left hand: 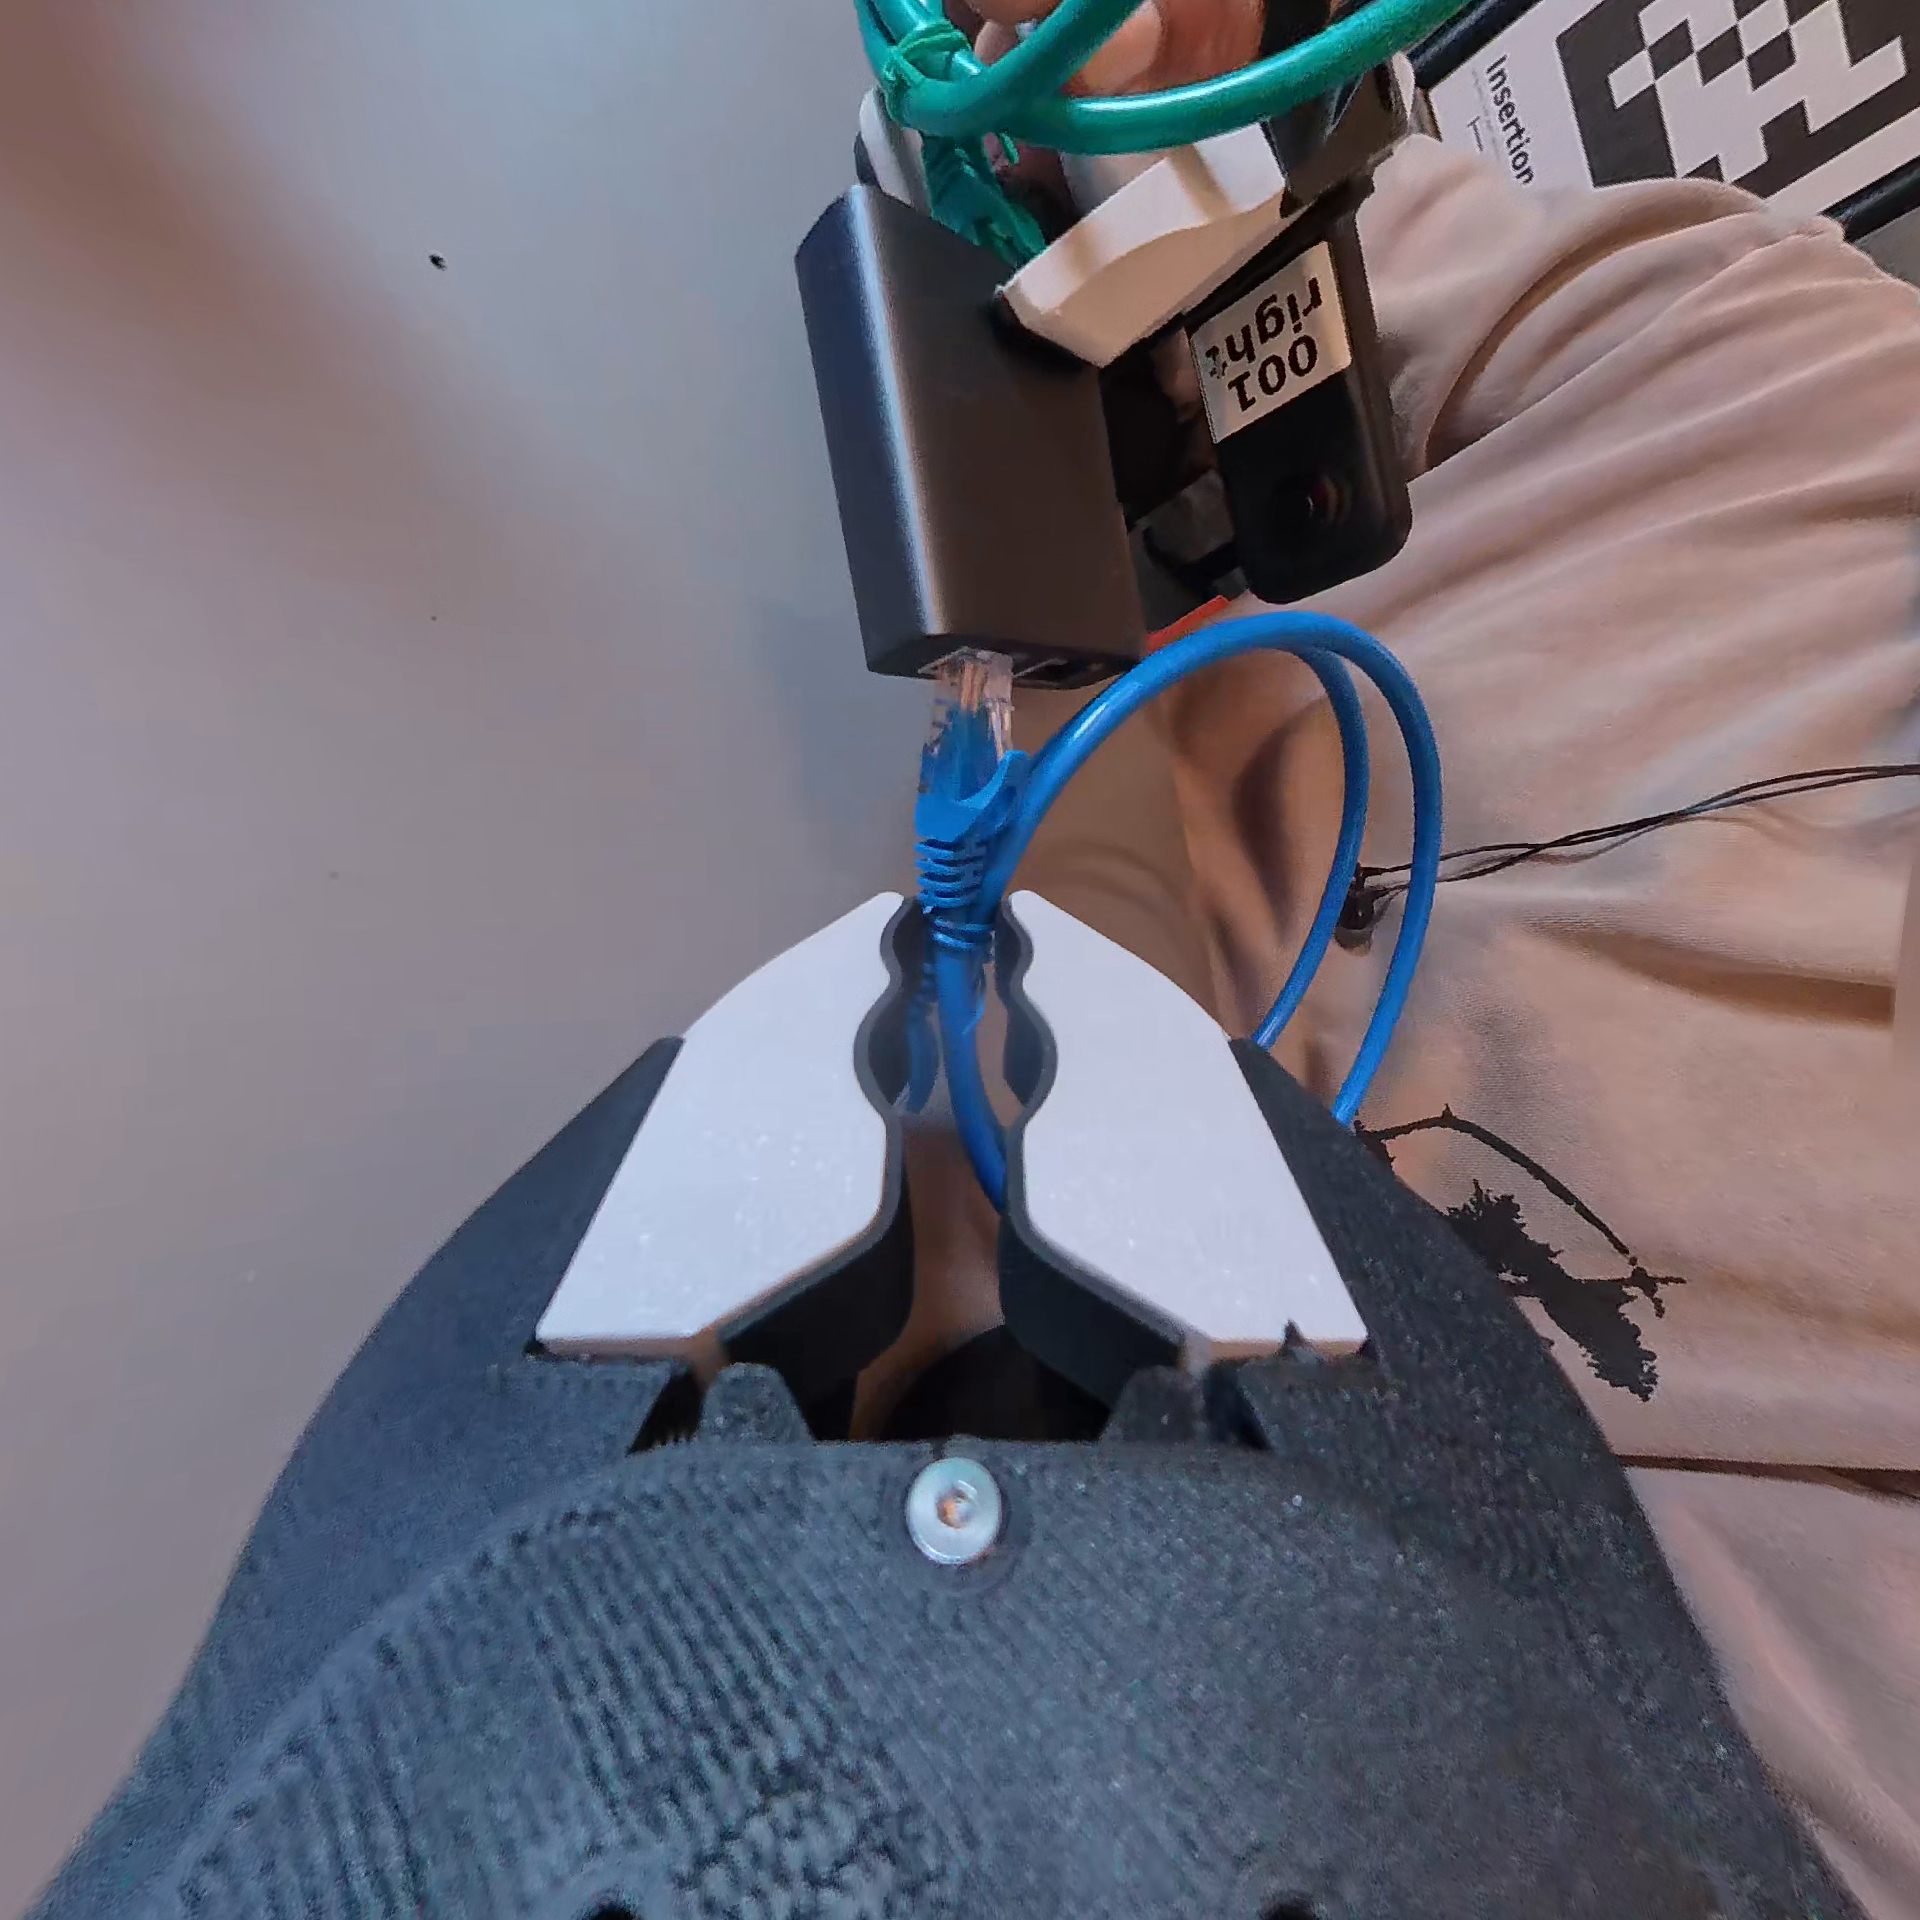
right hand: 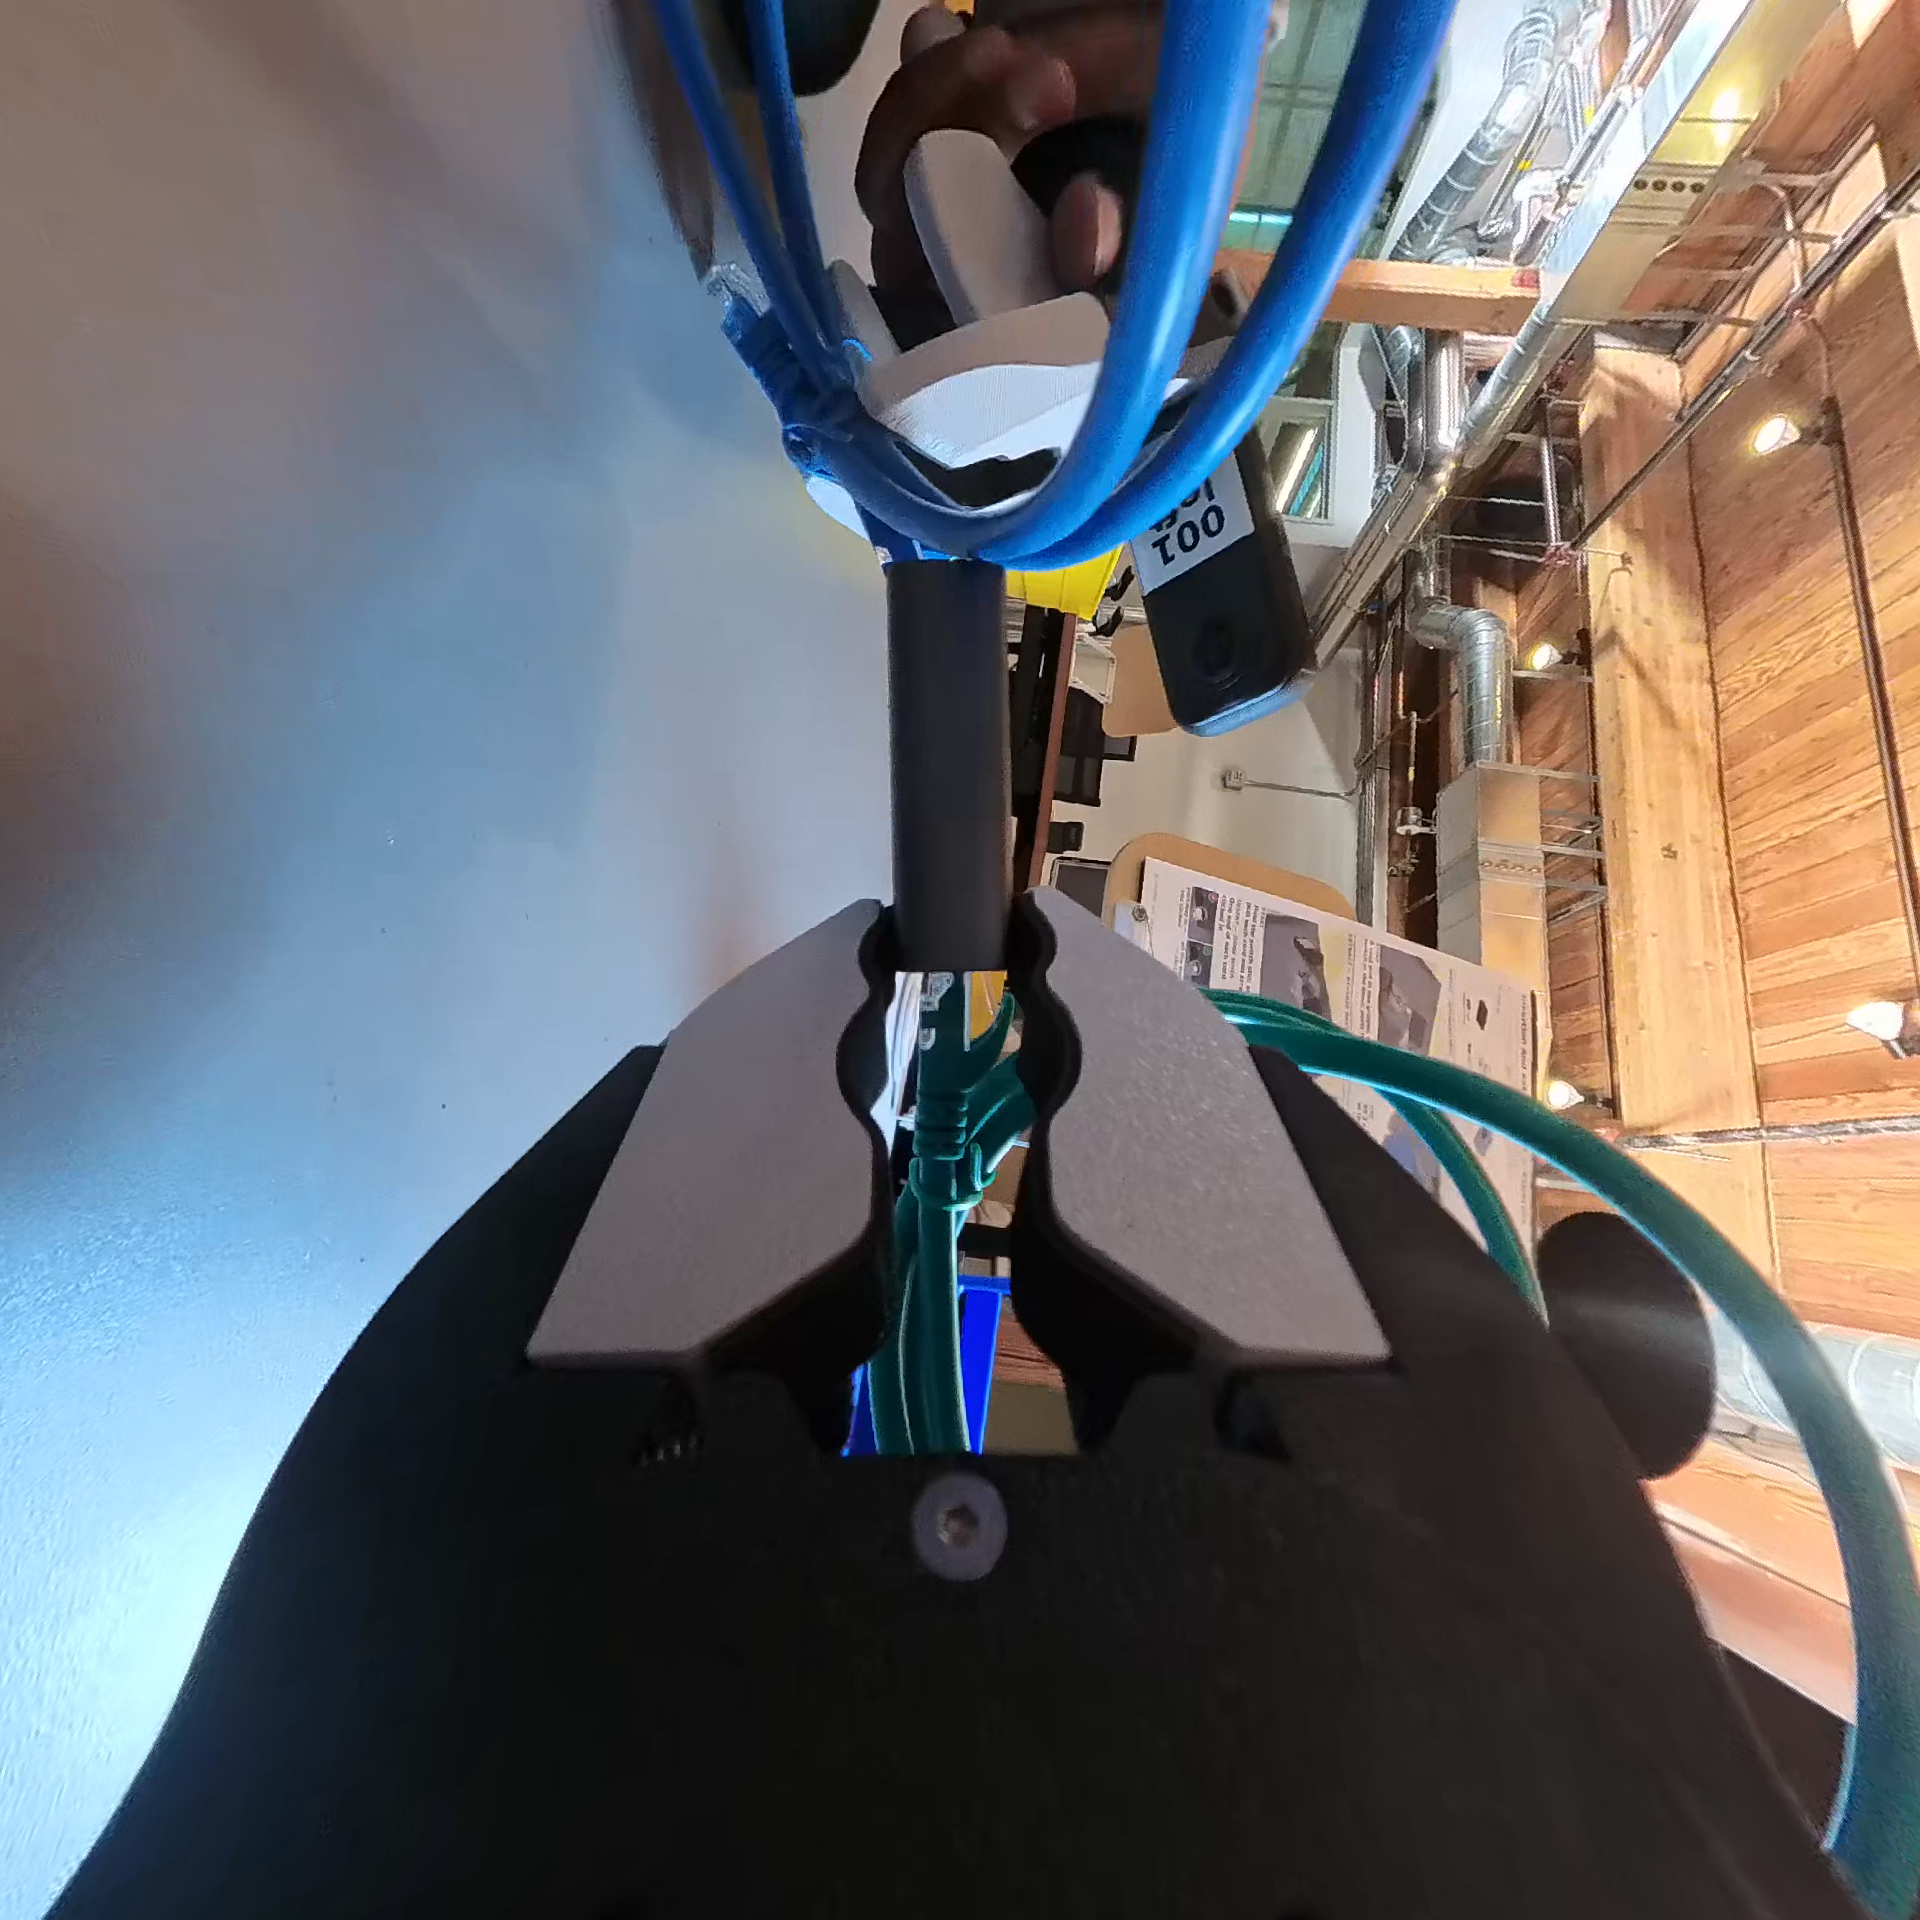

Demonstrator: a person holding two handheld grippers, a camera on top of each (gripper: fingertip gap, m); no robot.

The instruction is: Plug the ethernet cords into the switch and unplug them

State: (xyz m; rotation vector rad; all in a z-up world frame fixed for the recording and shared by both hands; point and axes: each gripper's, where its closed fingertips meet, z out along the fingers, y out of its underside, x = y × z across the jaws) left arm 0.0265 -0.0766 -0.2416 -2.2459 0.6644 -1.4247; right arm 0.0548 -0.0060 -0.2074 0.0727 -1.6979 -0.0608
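Note:
In the left wrist view my left gripper (left hand: 956,920) is shut on the blue ethernet cord (left hand: 1392,790), just behind its plug boot. The clear plug (left hand: 247,691) tip sits at a port on the near end of the black switch (left hand: 966,447); how deep it sits I cannot tell. My right gripper (left hand: 1132,249) holds the switch from the far side. In the right wrist view my right gripper (right hand: 951,925) is shut on the switch (right hand: 951,748), seen edge-on. A green ethernet cord (right hand: 940,1122) runs between its fingers into the switch's near end. The left gripper (right hand: 987,395) shows beyond.
A pale flat surface (left hand: 416,623) fills the left of both views. A person's beige shirt (left hand: 1558,987) is close on the right, with a thin black wire (left hand: 1662,810) across it. A printed marker sheet (left hand: 1714,83) lies at top right. Green cord loops (right hand: 1662,1247) hang to the right. One gripper's finger ends stand about 9 cm off the other's.

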